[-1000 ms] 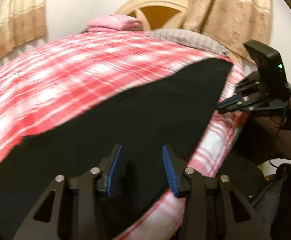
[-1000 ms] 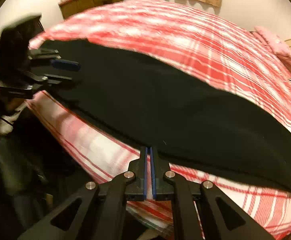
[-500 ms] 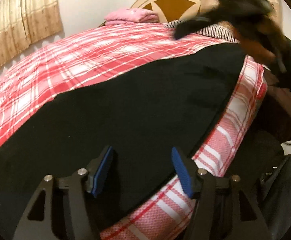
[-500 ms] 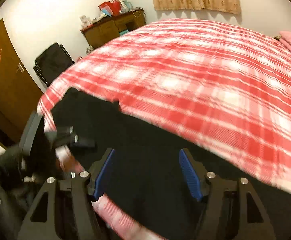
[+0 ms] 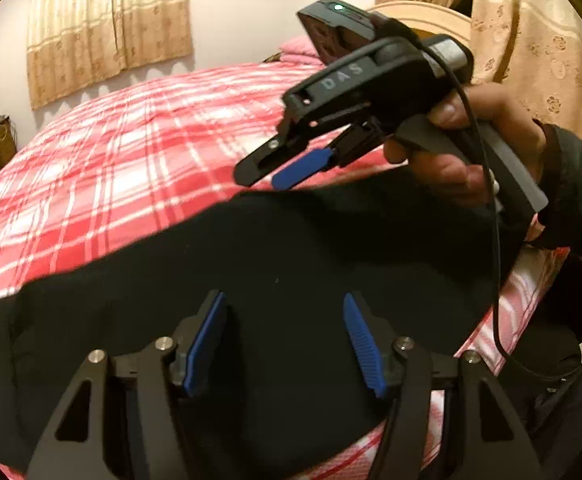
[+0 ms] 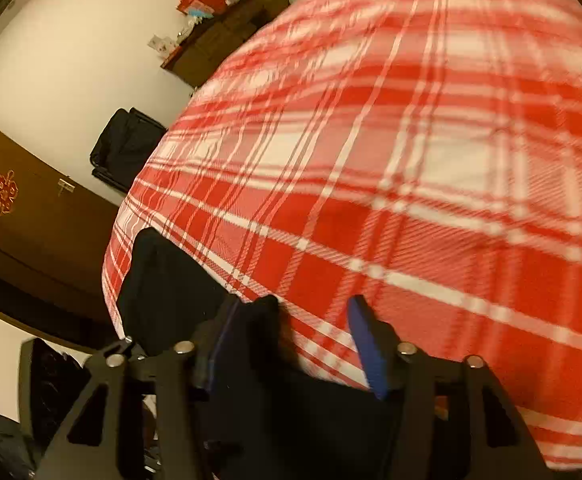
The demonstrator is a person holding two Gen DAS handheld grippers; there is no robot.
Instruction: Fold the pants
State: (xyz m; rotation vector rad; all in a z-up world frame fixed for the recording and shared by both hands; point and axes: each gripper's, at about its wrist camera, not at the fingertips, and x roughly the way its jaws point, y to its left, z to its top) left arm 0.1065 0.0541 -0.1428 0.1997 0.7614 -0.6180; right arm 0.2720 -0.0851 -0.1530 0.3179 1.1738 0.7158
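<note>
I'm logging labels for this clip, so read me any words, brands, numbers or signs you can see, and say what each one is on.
"DAS": pale letters on the black body of the right gripper, seen from the left wrist.
Red knot ornament on the brown door: no lettering readable.
Items on the dresser: too small and blurred to read.

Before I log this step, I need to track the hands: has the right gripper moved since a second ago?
Yes. In the left wrist view the right gripper has swung from beside the bed's edge to over the black pants, in front of the headboard, jaws lately closing on nothing.
</note>
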